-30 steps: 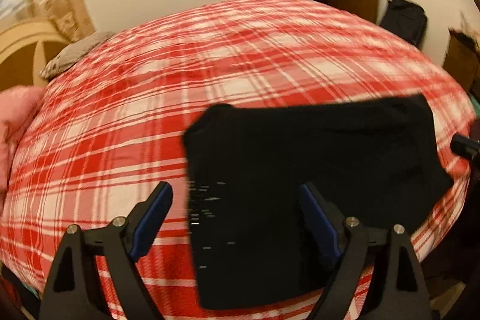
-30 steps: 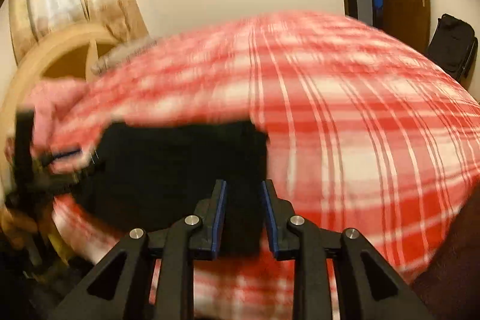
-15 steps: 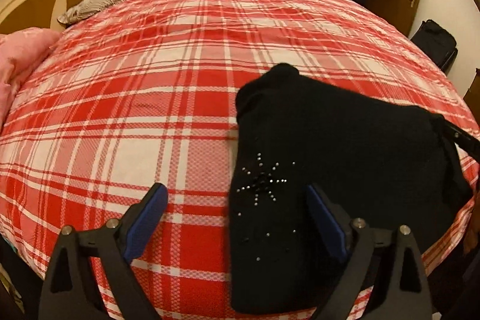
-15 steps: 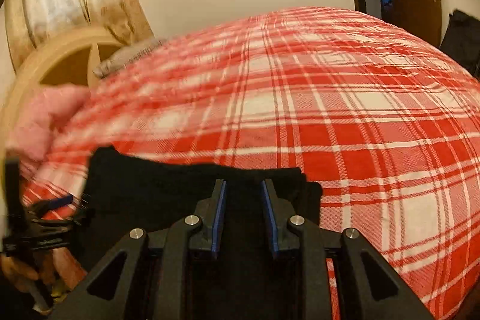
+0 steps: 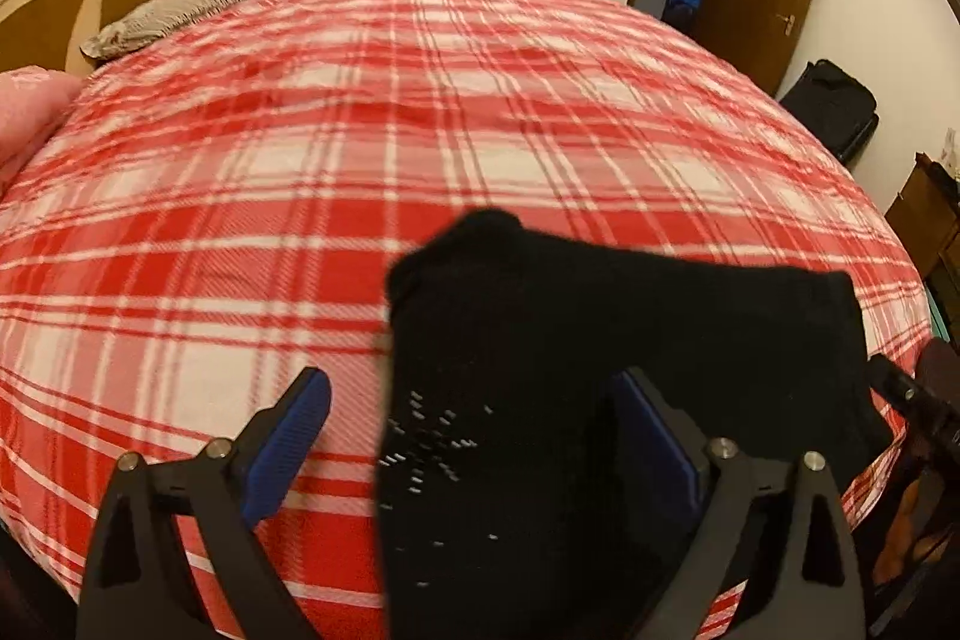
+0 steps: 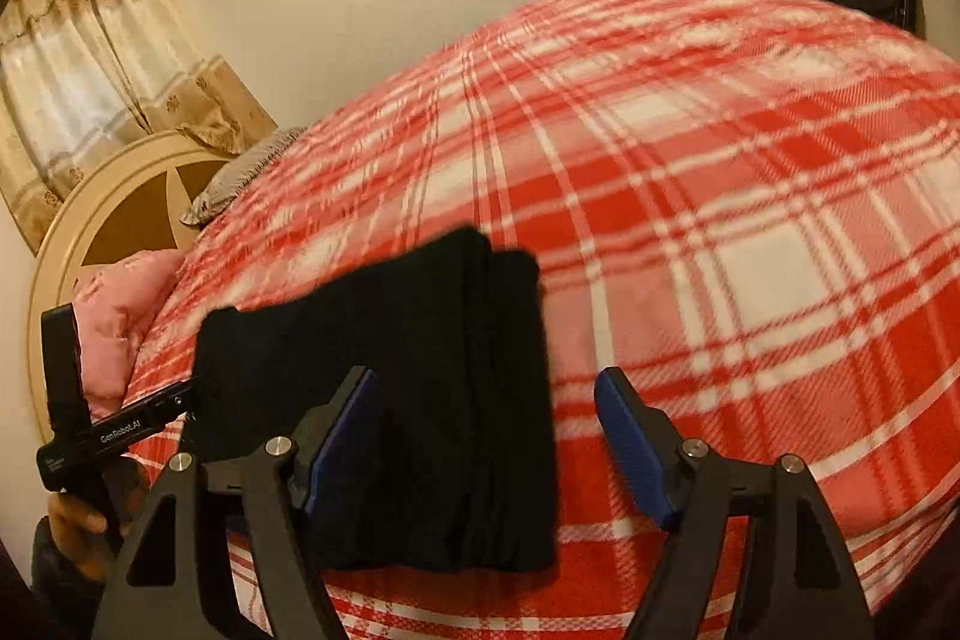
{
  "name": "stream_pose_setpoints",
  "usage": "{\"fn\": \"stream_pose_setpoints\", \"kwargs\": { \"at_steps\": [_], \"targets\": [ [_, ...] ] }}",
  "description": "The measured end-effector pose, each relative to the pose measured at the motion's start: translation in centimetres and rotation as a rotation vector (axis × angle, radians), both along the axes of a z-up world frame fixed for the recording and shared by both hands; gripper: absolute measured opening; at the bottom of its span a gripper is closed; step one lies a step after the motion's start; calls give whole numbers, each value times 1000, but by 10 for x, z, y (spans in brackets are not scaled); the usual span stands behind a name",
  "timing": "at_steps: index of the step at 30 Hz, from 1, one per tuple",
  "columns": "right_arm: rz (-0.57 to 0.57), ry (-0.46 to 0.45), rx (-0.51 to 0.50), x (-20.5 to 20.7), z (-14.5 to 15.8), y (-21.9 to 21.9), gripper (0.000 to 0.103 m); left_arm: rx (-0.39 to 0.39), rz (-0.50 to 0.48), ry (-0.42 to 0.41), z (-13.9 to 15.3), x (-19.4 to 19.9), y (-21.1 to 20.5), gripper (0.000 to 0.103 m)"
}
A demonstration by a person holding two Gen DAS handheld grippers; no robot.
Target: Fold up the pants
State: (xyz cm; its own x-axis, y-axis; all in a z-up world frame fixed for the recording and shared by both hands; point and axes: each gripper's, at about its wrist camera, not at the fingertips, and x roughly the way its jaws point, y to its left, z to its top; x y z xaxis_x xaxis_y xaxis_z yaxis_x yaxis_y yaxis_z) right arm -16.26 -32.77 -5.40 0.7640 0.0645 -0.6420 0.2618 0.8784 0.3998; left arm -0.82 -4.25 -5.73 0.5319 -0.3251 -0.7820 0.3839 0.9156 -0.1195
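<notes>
Pants (image 5: 600, 370) lie folded on bed (image 5: 300, 160), long axis crosswise.

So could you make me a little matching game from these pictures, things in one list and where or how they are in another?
Things:
1. pants
2. grey pillow
3. right gripper
4. black bag

Places or states:
A. on the floor by the wall, near the door
B. folded into a black bundle on the plaid bedspread
C. at the head of the bed, beside the headboard
D. jaws apart, holding nothing

Pairs: 1-B, 2-C, 3-D, 4-A
</notes>
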Motion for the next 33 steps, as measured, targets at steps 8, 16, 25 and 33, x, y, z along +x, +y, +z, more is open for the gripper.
{"fn": "stream_pose_setpoints", "kwargs": {
  "at_steps": [8, 16, 25, 33],
  "targets": [
    [1, 26, -58, 1, -16, 19, 69, -33, 18, 85, -14, -4, -1, 101],
    [43, 52, -62, 5, -12, 30, 41, -46, -32, 54, -11, -20, -13, 75],
    [67, 66, -166, 12, 12, 49, 26, -131, -44, 60, 3, -19, -3, 28],
    [132, -1, -220, 18, 53, 74, 26, -179, -51, 9, 25, -21, 7, 26]
  ]
}}
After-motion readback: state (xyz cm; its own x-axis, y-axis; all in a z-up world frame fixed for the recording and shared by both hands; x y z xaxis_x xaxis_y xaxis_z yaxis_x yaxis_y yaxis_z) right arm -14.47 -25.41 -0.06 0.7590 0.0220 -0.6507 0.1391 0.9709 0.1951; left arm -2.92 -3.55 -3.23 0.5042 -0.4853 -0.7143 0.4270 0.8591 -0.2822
